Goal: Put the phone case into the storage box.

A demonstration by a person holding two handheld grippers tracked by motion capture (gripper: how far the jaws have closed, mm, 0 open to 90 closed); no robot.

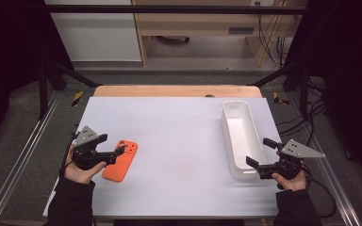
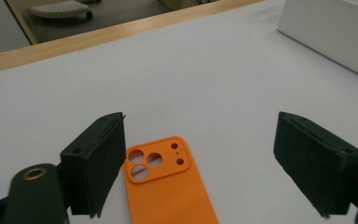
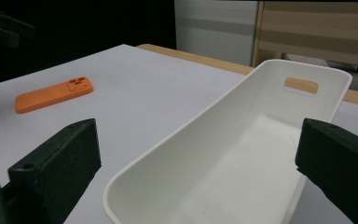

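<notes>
left gripper [image 1: 113, 151]: jaws spread wide over the orange phone case [image 1: 120, 161], clamping nothing | phone case: flat on table, well left of white tray [image 1: 253, 136] | right gripper [image 1: 259, 151]: jaws apart at tray's near end

A wide bare stretch of bench [image 1: 179, 141] lay open between the orange phone case [image 1: 120, 161] and the white bin [image 1: 242, 137]. The bin's upright walls blocked passage at the right side.

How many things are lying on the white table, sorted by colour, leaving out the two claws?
Orange: 1, the phone case
White: 1, the long empty bin
Total: 2
</notes>
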